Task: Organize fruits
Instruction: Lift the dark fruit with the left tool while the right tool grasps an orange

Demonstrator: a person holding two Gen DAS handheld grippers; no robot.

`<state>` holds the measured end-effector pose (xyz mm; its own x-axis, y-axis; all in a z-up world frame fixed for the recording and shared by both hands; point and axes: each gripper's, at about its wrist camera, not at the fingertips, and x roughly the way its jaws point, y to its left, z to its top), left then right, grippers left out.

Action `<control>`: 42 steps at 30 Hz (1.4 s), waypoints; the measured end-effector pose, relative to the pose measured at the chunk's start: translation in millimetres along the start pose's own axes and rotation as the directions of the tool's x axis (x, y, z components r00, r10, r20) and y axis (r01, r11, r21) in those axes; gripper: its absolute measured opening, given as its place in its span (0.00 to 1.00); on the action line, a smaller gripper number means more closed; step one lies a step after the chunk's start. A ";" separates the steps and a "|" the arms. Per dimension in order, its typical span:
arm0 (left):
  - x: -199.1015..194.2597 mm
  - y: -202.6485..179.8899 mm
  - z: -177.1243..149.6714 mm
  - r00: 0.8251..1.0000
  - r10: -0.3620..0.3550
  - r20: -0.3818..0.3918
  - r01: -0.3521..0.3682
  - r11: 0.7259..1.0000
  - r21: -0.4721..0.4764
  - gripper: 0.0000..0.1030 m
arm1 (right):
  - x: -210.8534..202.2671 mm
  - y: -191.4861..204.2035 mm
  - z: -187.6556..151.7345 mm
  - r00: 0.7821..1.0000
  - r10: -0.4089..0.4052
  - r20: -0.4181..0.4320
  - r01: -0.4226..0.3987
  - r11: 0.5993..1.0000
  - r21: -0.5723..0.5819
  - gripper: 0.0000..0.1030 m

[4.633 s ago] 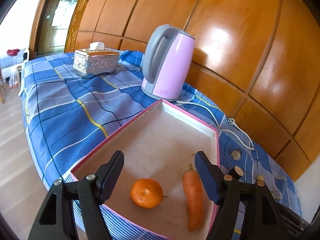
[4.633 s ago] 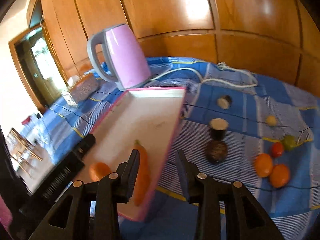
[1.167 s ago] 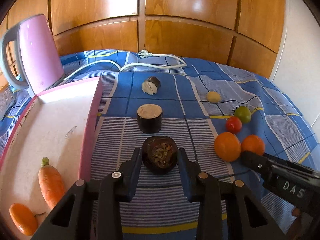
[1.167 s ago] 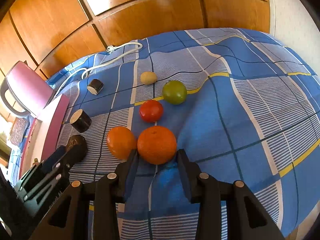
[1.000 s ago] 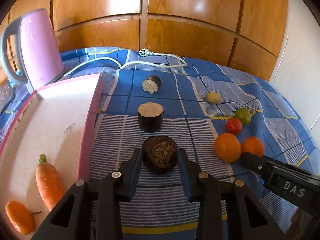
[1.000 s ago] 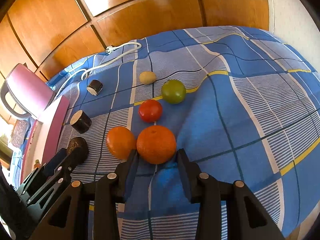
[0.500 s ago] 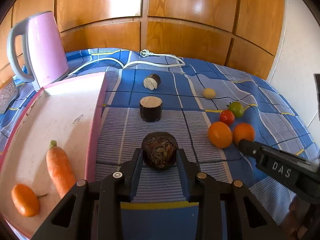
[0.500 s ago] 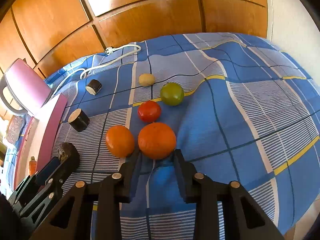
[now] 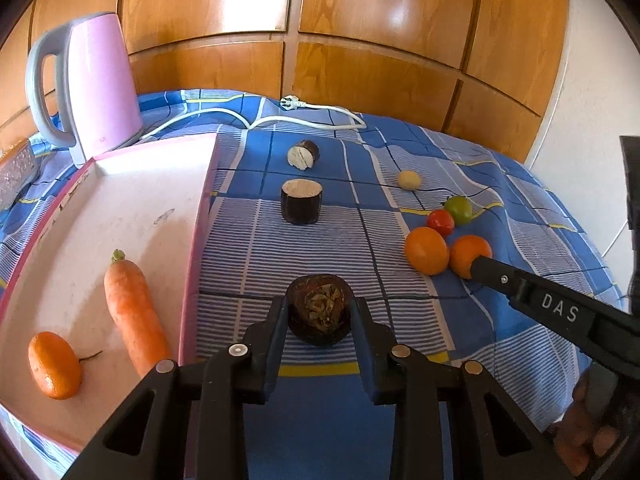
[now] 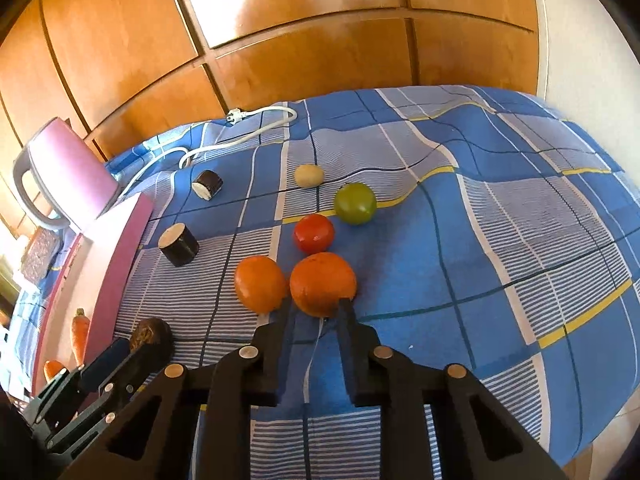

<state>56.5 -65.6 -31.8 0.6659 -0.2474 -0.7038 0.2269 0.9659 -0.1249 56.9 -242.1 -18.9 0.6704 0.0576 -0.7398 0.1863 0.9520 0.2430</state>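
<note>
My left gripper (image 9: 320, 312) is shut on a dark brown fruit (image 9: 320, 310) and holds it above the blue checked cloth, right of the pink-rimmed tray (image 9: 198, 216). A carrot (image 9: 134, 312) and a small orange (image 9: 54, 364) lie in the tray. My right gripper (image 10: 316, 312) is shut on the near side of an orange (image 10: 322, 282). A second orange (image 10: 259, 283) sits next to it on the left. A red tomato (image 10: 314, 233), a green tomato (image 10: 355, 203) and a small yellow fruit (image 10: 308, 175) lie behind.
Two dark cut cylinders (image 9: 301, 201) (image 9: 303, 155) stand right of the tray. A pink kettle (image 9: 86, 84) stands behind it, its white cord (image 9: 312, 114) trailing across the cloth. Wooden panels form the back wall. The cloth drops off at the right.
Both grippers have closed in since a second ago. The left has lifted the dark fruit off the cloth and drawn back. The right jaws have narrowed onto the orange.
</note>
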 end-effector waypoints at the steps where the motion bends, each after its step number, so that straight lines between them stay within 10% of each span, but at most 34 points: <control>1: -0.6 -0.5 -0.7 1.000 -0.003 -0.001 0.003 1.000 0.001 0.31 | -0.3 -0.1 -0.2 1.000 0.004 0.000 -0.004 1.000 0.001 0.17; 9: 0.2 -1.7 -1.4 1.000 -0.029 -0.008 0.029 1.000 -0.009 0.31 | 15.6 -4.3 -0.3 0.996 0.044 -0.082 -0.040 0.998 0.046 0.34; 38: -14.8 -0.4 3.6 0.995 -0.089 0.050 0.090 0.996 -0.014 0.16 | -19.8 0.6 4.3 0.994 0.071 0.088 -0.072 0.997 0.008 0.34; 42: -13.5 4.1 0.7 0.990 -0.137 0.019 0.138 0.989 -0.045 0.37 | -17.8 -2.6 4.7 0.995 0.065 0.080 -0.067 0.997 0.024 0.34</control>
<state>48.9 -58.3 -22.3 0.6415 -0.3792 -0.6668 0.2846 0.9249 -0.2522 47.8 -247.0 -3.5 0.7364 0.0954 -0.6697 0.1578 0.9385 0.3072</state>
